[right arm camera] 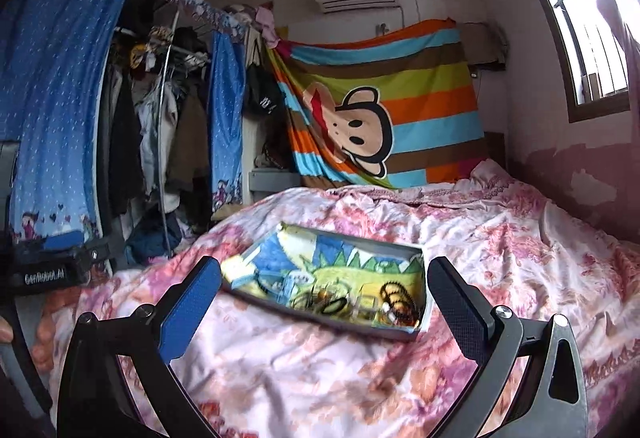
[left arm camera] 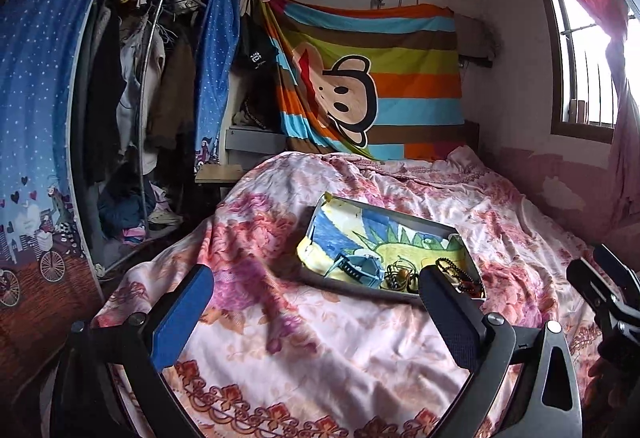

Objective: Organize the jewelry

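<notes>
Sitting on the flowery bedspread, just ahead of both grippers, is the shallow box with the jewelry piled at its near end. Left gripper and right gripper are both wide open, nothing between the fingers. Left one's right finger covers some beads; right view's pretty blurry, so pieces are hard to tell apart.

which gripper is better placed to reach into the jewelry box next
Probably the right. Both grippers are open and empty, but the right gripper frames the box and its jewelry between its fingers. The left gripper faces mostly bedspread, with the box off toward its right finger.
</notes>
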{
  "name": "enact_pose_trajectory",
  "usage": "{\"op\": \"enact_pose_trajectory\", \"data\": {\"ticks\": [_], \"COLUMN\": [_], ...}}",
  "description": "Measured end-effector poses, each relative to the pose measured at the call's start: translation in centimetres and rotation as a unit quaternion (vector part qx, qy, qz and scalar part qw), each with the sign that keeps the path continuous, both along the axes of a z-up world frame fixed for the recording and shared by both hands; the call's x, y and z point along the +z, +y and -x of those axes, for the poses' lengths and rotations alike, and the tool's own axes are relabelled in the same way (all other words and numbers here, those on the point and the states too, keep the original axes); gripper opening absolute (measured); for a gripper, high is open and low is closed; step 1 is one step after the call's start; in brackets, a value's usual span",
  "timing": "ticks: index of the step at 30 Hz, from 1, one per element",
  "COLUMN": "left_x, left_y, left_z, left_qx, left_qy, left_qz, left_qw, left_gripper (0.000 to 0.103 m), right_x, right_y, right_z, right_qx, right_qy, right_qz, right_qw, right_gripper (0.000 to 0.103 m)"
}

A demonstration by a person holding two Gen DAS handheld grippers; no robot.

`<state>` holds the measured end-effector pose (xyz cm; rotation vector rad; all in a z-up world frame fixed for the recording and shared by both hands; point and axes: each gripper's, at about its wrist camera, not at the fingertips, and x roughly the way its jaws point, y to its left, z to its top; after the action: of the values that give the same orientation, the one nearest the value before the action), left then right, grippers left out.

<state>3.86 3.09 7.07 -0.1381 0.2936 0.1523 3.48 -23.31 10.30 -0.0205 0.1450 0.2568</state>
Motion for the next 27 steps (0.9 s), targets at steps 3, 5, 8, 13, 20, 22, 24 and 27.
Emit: {"op": "enact_pose_trajectory", "data": {"ticks": [3, 5, 8, 13, 20, 22, 24, 27], "left_x": [-0.8, -1.4, -2.3, -2.7, -2.9, -3.0, -3.0, -3.0], "left_y": [-0.1, -0.5, -0.9, -1.3, -1.3, -1.3, -1.3, -1.4], "left_z": [0.9, 1.3, 1.3, 0.8, 0.9, 0.9, 0.9, 0.9], "left_qx": [-0.002, -0.003, -0.011, -0.013, -0.009, -0.009, -0.009, -0.008], "left_qy": [-0.003, 0.000, 0.017, 0.028, 0.032, 0.032, 0.031, 0.032], "left_qz": [-0.010, -0.024, -0.041, -0.054, -0.059, -0.061, -0.061, -0.065], "left_qw": [0.9999, 0.9997, 0.9990, 0.9980, 0.9977, 0.9976, 0.9976, 0.9974], "left_gripper": [0.103, 0.103, 0.103, 0.103, 0.103, 0.103, 0.103, 0.103], "right_x": [-1.2, -1.9, -2.6, -3.5, -4.2, -4.2, -4.2, -4.3], "right_y": [0.2, 0.1, -0.1, -0.6, -1.0, -1.0, -1.0, -0.9], "right_z": [1.1, 1.3, 0.7, -0.4, -1.1, -1.1, -1.1, -1.2], "right_qx": [-0.008, -0.009, -0.012, -0.013, -0.017, -0.017, -0.016, -0.015], "right_qy": [0.010, 0.018, 0.032, 0.052, 0.069, 0.069, 0.067, 0.066], "right_qz": [0.007, 0.010, 0.011, 0.009, 0.006, 0.005, 0.007, 0.009], "right_qw": [1.000, 1.000, 0.999, 0.999, 0.997, 0.997, 0.998, 0.998], "right_gripper": [0.101, 0.101, 0.101, 0.101, 0.101, 0.101, 0.101, 0.101]}}
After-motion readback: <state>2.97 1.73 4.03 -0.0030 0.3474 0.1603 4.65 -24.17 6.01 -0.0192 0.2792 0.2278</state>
